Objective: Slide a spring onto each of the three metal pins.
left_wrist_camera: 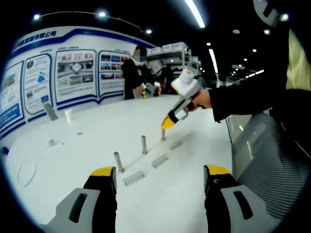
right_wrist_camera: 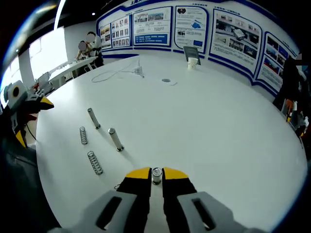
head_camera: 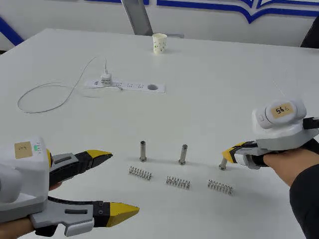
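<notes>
White tabletop (head_camera: 209, 99), showroom with blue-trimmed wall posters behind. Left gripper (head_camera: 121, 182), grey with yellow tips, has its jaws spread wide and holds nothing. It hovers just left of the work.

Between it and the right gripper stand three short silver metal pins: left pin (head_camera: 143, 151), middle pin (head_camera: 183, 154), right pin (head_camera: 223, 164). A small silver coiled-wire spring lies flat on the near side of each: left spring (head_camera: 140, 173), middle spring (head_camera: 178, 182), right spring (head_camera: 220, 186). None is on a pin yet.

Right gripper (head_camera: 228, 155) is clamped on the right pin's top, clearest in the right gripper view (right_wrist_camera: 156, 172).

Far beyond both grippers are a white power strip (head_camera: 127, 85) with a cable, and a paper cup (head_camera: 159, 43).

Handling, by judgement:
- **Springs:** light, thin and squashy, likely to roll or squirt out under a hard pinch. Take one gently across the coils near mid-length, leaving one end free.
- **Pins:** stiff, smooth, probably easy to tip. A hold on the head would block a spring, so steady them lower down.
</notes>
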Tool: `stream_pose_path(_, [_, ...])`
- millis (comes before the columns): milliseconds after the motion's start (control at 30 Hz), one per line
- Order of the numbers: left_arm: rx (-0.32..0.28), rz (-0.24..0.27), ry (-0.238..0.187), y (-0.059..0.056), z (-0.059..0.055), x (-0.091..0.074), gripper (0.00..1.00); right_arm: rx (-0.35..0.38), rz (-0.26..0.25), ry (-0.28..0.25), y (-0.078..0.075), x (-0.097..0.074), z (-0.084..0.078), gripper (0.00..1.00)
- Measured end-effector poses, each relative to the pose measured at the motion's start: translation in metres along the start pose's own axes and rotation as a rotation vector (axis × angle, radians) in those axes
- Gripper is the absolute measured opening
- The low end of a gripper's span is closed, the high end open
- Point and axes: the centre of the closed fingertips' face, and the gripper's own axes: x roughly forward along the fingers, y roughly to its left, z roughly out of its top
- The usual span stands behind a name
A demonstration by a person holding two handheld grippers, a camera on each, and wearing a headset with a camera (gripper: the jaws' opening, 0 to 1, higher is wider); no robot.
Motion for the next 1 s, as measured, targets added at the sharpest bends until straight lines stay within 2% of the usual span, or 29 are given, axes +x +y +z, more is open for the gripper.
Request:
stream_pose_path(500, [0.005,-0.008,-0.002,-0.001,0.001,0.001,0.74,-0.01,0.015,-0.033,0.002,-0.011,-0.003,0.17])
stream_pose_path(700, [0.005,-0.008,-0.002,-0.001,0.001,0.001,0.74,-0.013,0.024,-0.053,-0.002,-0.019,-0.007,0.18])
stream_pose_path(867, [0.007,-0.011,-0.002,-0.002,0.002,0.002,0.74,-0.012,0.057,-0.07,0.0,-0.025,-0.013,0.19])
stream_pose_path(1000, [0.008,-0.013,-0.002,-0.002,0.002,0.002,0.74,-0.03,0.101,-0.066,0.006,-0.027,-0.022,0.19])
